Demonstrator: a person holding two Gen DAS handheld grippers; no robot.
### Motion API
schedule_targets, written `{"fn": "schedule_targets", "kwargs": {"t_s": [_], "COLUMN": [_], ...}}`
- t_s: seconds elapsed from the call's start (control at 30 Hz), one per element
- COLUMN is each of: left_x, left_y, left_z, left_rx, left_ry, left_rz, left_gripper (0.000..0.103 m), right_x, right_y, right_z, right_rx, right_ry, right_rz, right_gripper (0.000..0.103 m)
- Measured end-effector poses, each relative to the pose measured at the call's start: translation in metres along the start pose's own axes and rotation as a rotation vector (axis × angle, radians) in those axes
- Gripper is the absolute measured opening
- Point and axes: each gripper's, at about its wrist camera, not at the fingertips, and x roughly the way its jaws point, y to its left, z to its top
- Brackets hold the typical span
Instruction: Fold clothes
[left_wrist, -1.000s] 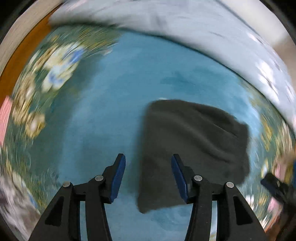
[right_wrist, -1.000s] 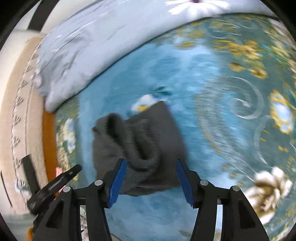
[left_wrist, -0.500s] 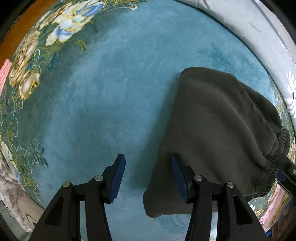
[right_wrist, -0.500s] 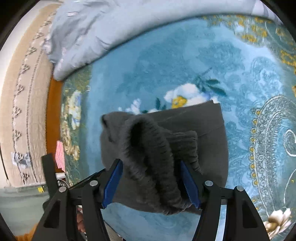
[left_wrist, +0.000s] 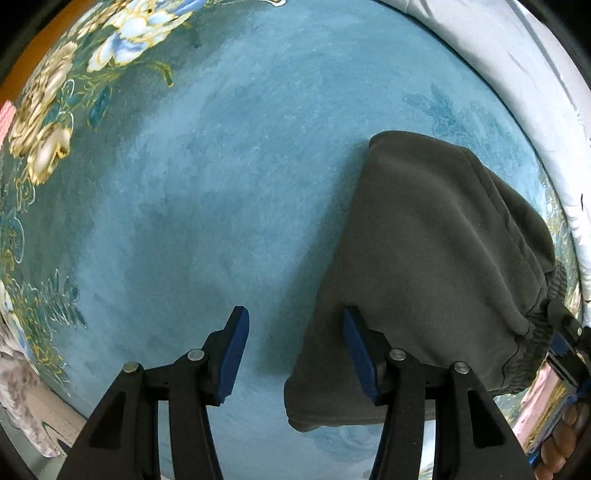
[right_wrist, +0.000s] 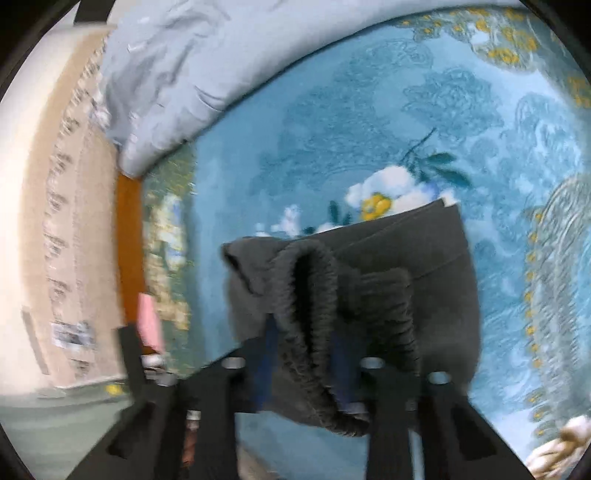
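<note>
Right wrist view, and it's a smeared picture, but the right gripper (right_wrist: 301, 354) has its jaws closing on the ribbed elastic band (right_wrist: 314, 314) of the dark grey sweatpants (right_wrist: 424, 266), a thick roll of that ribbing bunched between the blue pads. The garment lies folded on the teal floral rug (right_wrist: 332, 129), its far end flat and square by a white flower, with a pale blue-grey quilt (right_wrist: 177, 74) bordering the rug beyond. From the left wrist view, the left gripper (left_wrist: 291, 354) points down at the rug with jaws apart and nothing between them; its right finger sits over the garment's near edge, while the gap frames bare pile. This looks like soft, fairly heavy fleece: it should drape and sag rather than hold a line, and layers may slide over each other when lifted. The ribbed band is the best handle, thick, grippy and unlikely to slip out. For the left side I'd judge the near corner of the folded edge the sensible place, pinching all layers together so the stack doesn't peel open.
</note>
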Motion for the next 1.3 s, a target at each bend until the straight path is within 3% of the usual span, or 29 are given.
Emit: {"fn": "schedule_targets", "kwargs": {"t_s": [0.1, 0.17, 0.37, 0.53, 0.67, 0.77, 0.87, 1.0, 1.2, 1.3], "left_x": [-0.001, -0.003, 0.001, 0.012, 0.017, 0.019, 0.023, 0.027, 0.031, 0.033], "left_y": [-0.001, -0.005, -0.024, -0.04, -0.046, -0.049, -0.051, -0.054, -0.062, -0.066], "left_z": [-0.004, -0.008, -0.018, -0.022, -0.022, -0.022, -0.023, -0.024, -0.025, -0.026], "left_rx": [0.0, 0.011, 0.076, 0.088, 0.086, 0.093, 0.085, 0.053, 0.057, 0.058], "left_ry": [0.013, 0.022, 0.053, 0.081, 0.089, 0.088, 0.091, 0.097, 0.101, 0.103], "left_rz": [-0.037, -0.076, -0.113, -0.081, -0.07, -0.064, -0.065, -0.068, -0.058, -0.051], "left_gripper": [0.054, 0.054, 0.055, 0.055, 0.055, 0.055, 0.055, 0.056, 0.057, 0.06], "right_x": [-0.017, -0.027, -0.028, -0.02, -0.026, -0.042, -0.054, -0.045, -0.031, -0.019], "right_y": [0.001, -0.011, -0.068, -0.071, -0.066, -0.067, -0.083, -0.096, -0.103, -0.103], "right_z": [-0.012, -0.019, -0.029, -0.022, -0.021, -0.029, -0.038, -0.037, -0.017, -0.012], "right_rx": [-0.021, -0.002, 0.152, 0.165, 0.138, 0.114, 0.137, 0.172, 0.222, 0.239], "right_ry": [-0.009, -0.023, -0.05, -0.063, -0.07, -0.102, -0.109, -0.071, -0.129, -0.076], "right_rz": [0.109, 0.116, -0.011, -0.076, -0.095, -0.1, -0.062, 0.006, 0.13, 0.173], "right_gripper": [0.015, 0.015, 0.015, 0.018, 0.028, 0.055, 0.068, 0.079, 0.086, 0.088]}}
